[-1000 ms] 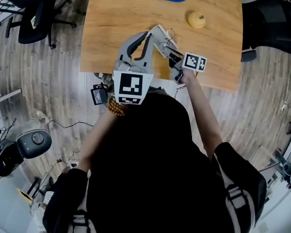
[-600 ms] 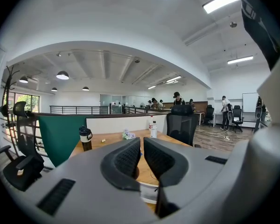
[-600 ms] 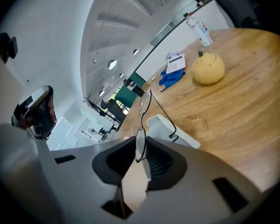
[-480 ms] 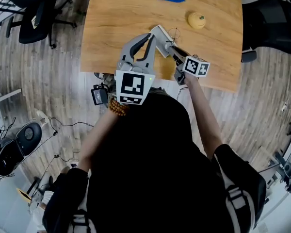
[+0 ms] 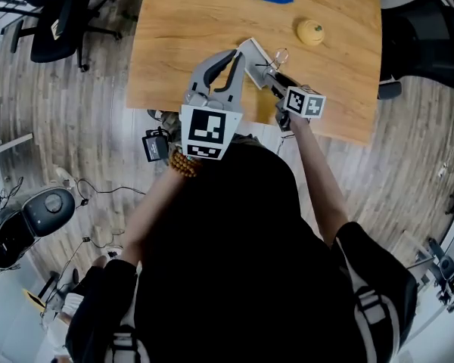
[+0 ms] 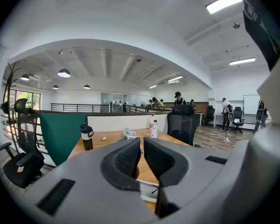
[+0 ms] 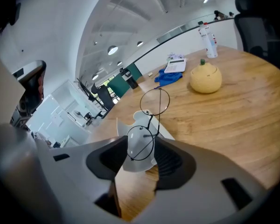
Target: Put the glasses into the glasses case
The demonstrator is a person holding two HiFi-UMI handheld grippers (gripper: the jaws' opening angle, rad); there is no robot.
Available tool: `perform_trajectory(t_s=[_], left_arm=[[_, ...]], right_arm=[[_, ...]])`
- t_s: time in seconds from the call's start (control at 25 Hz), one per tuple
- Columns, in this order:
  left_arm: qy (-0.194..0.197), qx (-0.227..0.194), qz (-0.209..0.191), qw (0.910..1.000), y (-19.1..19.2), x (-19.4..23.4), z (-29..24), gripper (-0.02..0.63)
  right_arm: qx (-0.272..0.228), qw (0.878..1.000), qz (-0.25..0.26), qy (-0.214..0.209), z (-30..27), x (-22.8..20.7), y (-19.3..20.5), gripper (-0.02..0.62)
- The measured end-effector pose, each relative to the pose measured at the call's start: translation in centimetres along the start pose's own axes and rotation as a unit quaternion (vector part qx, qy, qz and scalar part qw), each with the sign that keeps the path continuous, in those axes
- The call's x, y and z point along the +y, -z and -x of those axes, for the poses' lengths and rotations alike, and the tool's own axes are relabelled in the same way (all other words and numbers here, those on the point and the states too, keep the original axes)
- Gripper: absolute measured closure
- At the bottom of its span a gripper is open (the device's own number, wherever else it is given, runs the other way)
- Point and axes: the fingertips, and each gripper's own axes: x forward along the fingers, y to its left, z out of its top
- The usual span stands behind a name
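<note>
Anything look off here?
Only the glasses. The right gripper's fingers have just been opening, and the glasses look loose between them: one lens sits in the gap, the other pokes past the tips. They are over the white glasses case, not yet in it. Nothing else stands out.

Right gripper (image 7: 143, 146): the jaws, earlier clamped on the near lens of the glasses (image 7: 155, 101), have just been opening and now stand apart with that lens between them. The lens has turned from edge-on to face-on. The glasses case (image 7: 123, 125) has shifted from 1 o'clock of the jaws to 11 o'clock.
</note>
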Motion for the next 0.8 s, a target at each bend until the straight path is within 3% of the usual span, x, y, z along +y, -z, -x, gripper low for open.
perform_trajectory(t_s=[0.16,0.32,0.8], left_arm=[[0.002,0.001,-0.001,1.0000,0.1,0.0,0.0,0.566],[0.000,0.004,-0.005,1.0000,0.2,0.1,0.1,0.566],[-0.005,0.006,-0.006,1.0000,0.3,0.4,0.3,0.566]], right_arm=[[0.031,0.998,0.046,0.017,-0.8,-0.4,1.2,0.394],[0.041,0.998,0.054,0.014,-1.4,-0.8,1.1,0.368],[-0.016,0.998,0.061,-0.020,0.7,-0.1,-4.4,0.345]])
